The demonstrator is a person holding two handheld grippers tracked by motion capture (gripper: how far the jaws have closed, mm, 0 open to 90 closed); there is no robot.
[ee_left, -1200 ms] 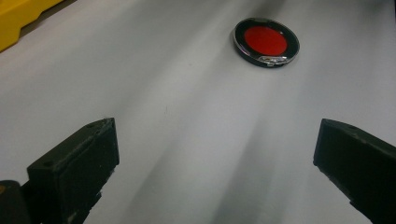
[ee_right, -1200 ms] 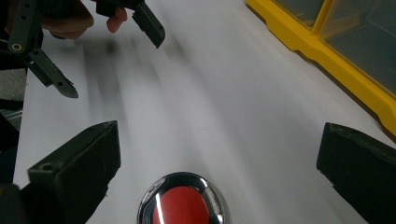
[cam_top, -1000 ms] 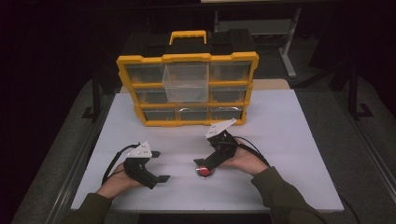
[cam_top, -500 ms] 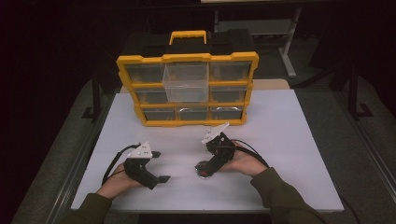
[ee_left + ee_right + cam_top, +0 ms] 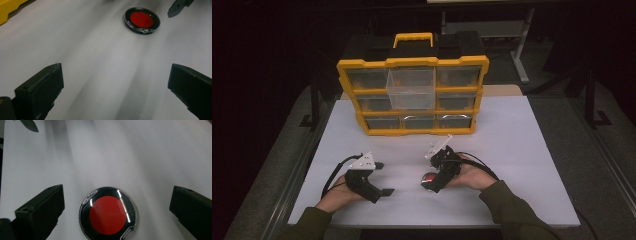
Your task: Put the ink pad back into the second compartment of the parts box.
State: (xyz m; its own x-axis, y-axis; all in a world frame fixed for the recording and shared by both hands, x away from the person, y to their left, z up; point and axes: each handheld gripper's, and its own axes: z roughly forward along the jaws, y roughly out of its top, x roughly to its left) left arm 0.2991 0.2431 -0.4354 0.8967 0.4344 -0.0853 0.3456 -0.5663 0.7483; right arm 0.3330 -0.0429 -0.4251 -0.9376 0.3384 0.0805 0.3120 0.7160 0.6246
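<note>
A: From the high view, what is going on?
B: A person is holding two grippers over a white table (image 5: 522, 150). The right gripper (image 5: 430, 183) is tipping down over a small round red compact (image 5: 428, 179) lying flat near the front edge. The left gripper (image 5: 383, 178) is resting off to the side, well apart from it, probably so it is not crowding the reach.

A: And behind them?
B: A yellow organizer (image 5: 412, 95) is standing upright at the back, with one clear drawer (image 5: 411, 88) in the middle of its top row sticking out towards the person. I am guessing that open drawer is waiting for the compact.

A: What is the left gripper view telling you?
B: Its jaws are standing wide with only bare table between them. The compact (image 5: 141, 20) is lying farther off, near a jaw tip of the other gripper (image 5: 178, 7).

A: And the right gripper view?
B: Those jaws are also spread wide, one on each side of the compact (image 5: 108, 214), neither touching it. The compact is sitting centred in the gap, so I judge the hand is lining up to close across its rim.
</note>
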